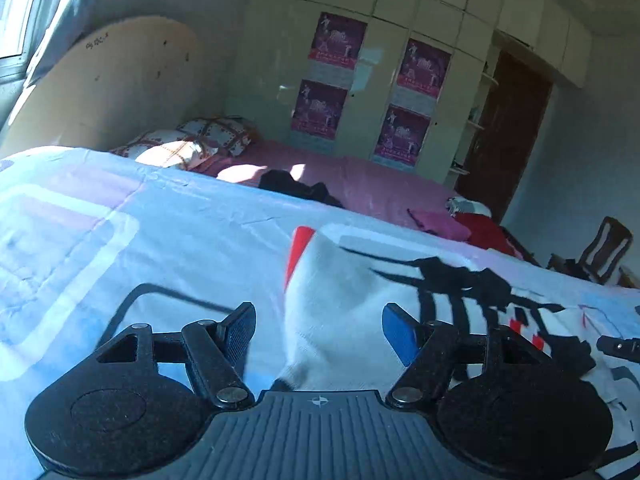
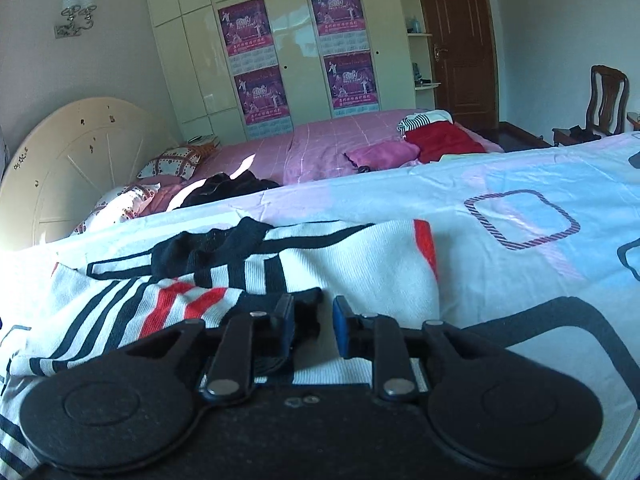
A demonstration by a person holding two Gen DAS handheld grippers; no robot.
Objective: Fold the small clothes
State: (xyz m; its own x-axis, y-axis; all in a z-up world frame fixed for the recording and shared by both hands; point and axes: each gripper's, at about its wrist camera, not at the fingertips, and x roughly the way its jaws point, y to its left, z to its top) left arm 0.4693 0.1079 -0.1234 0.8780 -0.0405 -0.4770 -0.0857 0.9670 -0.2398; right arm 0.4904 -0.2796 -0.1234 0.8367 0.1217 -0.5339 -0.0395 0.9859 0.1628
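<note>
A small white knit sweater (image 1: 360, 280) with black and red stripes lies crumpled on a light blue and white patterned quilt (image 1: 120, 240). My left gripper (image 1: 320, 328) stands open just above it. A white fold of the sweater rises between the wide-apart fingers, and neither pad presses on it. In the right wrist view the same sweater (image 2: 340, 264) spreads across the quilt (image 2: 520, 184), with its striped part on the left. My right gripper (image 2: 314, 320) is low over the sweater's near edge, its jaws a narrow gap apart. Dark cloth lies by the left fingertip (image 2: 286, 314), with no pad gripping it.
Behind the quilt is a pink bed (image 2: 312, 148) with patterned pillows (image 2: 172, 164), a black garment (image 2: 228, 186), and red clothes (image 2: 444, 142) beside a pink one (image 2: 384, 154). A cream wardrobe with posters (image 2: 296, 40), a brown door (image 2: 460, 40) and a wooden chair (image 2: 604, 100) stand at the back.
</note>
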